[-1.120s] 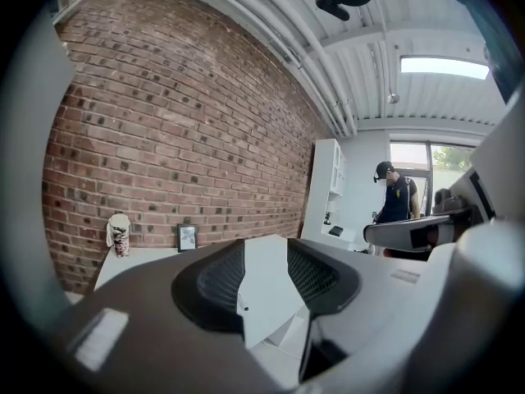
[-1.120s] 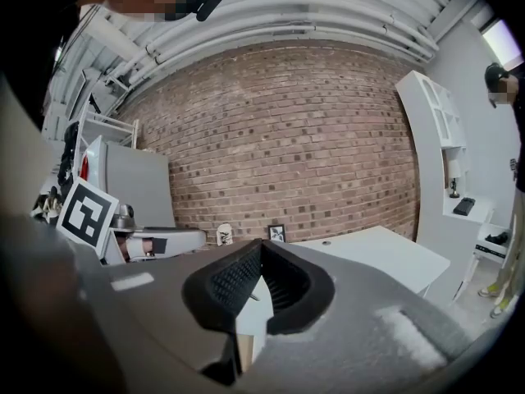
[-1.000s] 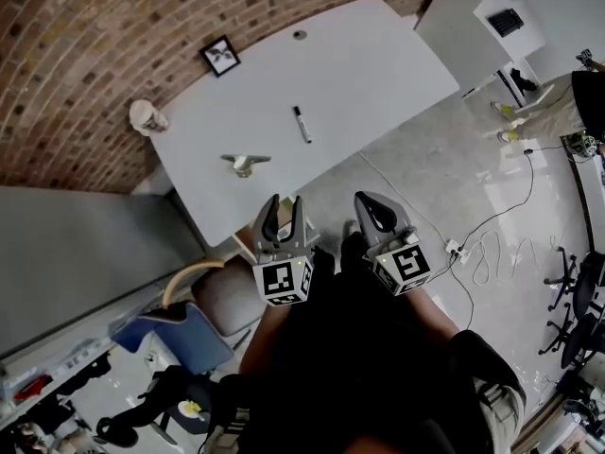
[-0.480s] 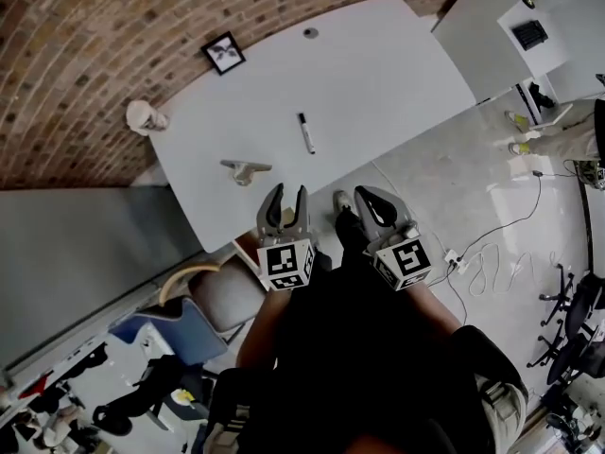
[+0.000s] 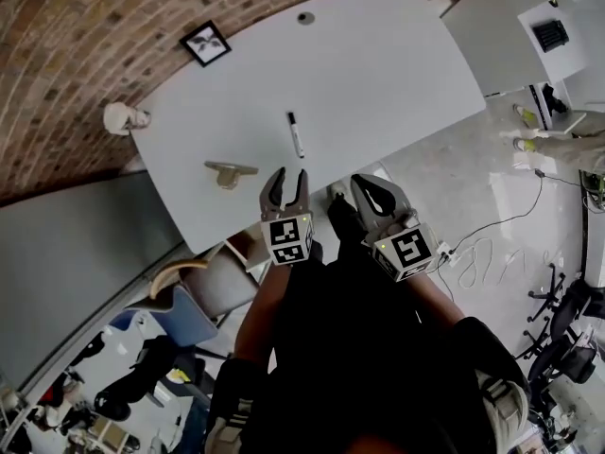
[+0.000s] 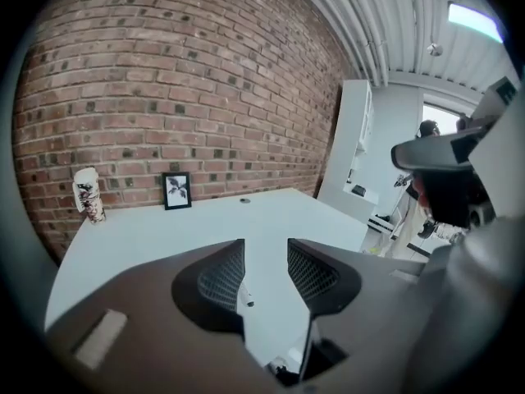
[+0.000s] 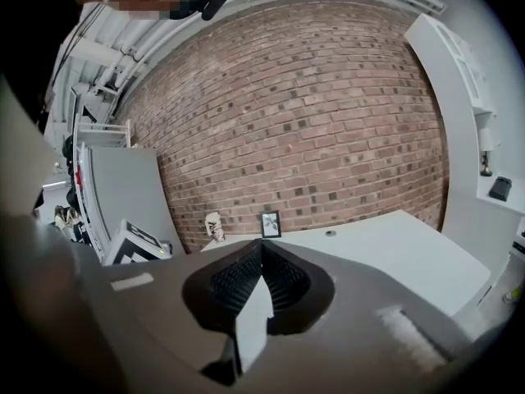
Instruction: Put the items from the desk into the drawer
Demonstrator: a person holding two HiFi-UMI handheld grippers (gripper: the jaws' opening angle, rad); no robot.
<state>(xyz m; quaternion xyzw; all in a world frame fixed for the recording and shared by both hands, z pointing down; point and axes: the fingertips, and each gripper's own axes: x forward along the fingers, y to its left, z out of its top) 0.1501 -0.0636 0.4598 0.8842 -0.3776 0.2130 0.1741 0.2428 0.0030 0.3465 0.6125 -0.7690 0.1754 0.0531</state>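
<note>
Since the earlier frame both grippers have advanced to the near edge of the desk (image 5: 388, 74). The left gripper (image 5: 288, 180) is held moderately open with nothing between its jaws, its tips over the desk's edge. The right gripper (image 5: 367, 187), just beside it, has its jaws closed tip to tip and is empty. A marker pen (image 5: 296, 134) lies on the desk just beyond the left gripper. A tan object (image 5: 228, 172) lies to its left. Further off, near the brick wall (image 5: 57, 64), are a small picture frame (image 5: 205, 43) and a pale cup (image 5: 121, 117).
</note>
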